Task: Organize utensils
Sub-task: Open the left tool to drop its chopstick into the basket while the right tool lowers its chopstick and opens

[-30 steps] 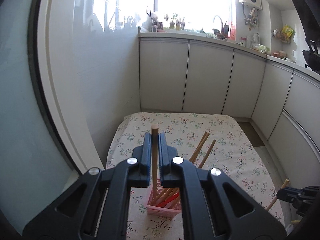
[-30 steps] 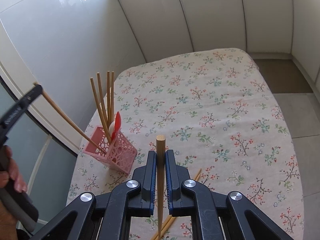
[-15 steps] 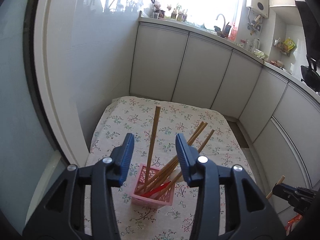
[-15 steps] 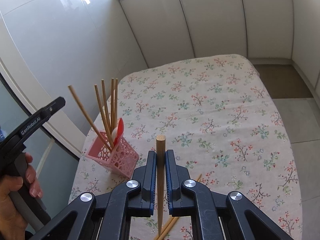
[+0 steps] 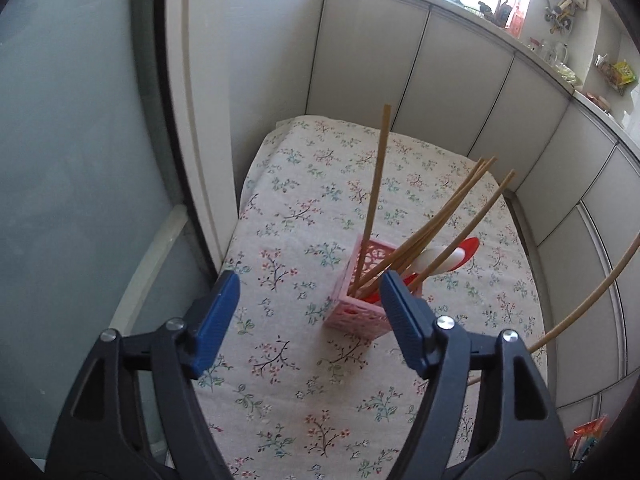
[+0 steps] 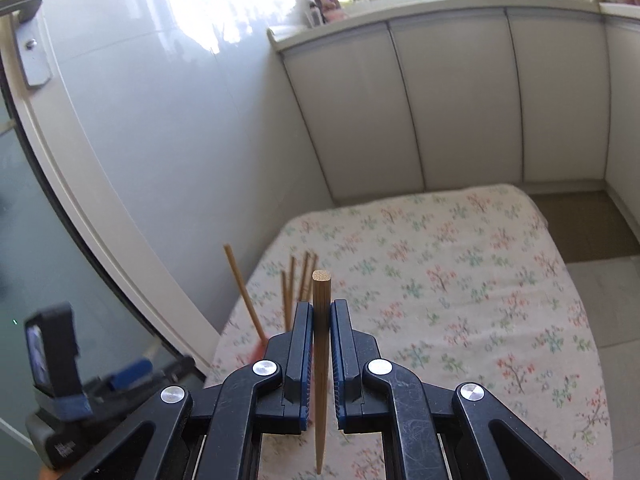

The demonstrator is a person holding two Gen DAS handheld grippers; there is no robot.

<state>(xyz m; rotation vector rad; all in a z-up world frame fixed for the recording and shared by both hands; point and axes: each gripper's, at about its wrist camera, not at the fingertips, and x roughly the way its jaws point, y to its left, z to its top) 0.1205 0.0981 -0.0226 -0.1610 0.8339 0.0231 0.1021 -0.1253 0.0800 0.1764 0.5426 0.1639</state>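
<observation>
A pink perforated holder [image 5: 362, 312] stands on the floral tablecloth [image 5: 304, 200]. It holds several wooden chopsticks [image 5: 374, 196] and a red and white spoon [image 5: 444, 258]. My left gripper [image 5: 310, 300] is open and empty, above and just short of the holder. My right gripper [image 6: 321, 312] is shut on one wooden chopstick [image 6: 320, 360], held upright. That chopstick also shows at the right edge of the left wrist view [image 5: 592, 296]. The holder's chopsticks [image 6: 240, 288] stick up behind my right gripper, which hides the holder itself.
The table stands in a corner between a glossy wall with a glass door [image 5: 80, 140] on the left and white cabinets [image 6: 460, 100] behind. The left gripper's body [image 6: 60, 380] shows low at the left of the right wrist view. Floor lies beyond the table's right side.
My left gripper opened and let its chopstick drop into the holder, then drew back. My right gripper swung left toward the holder, still holding its chopstick.
</observation>
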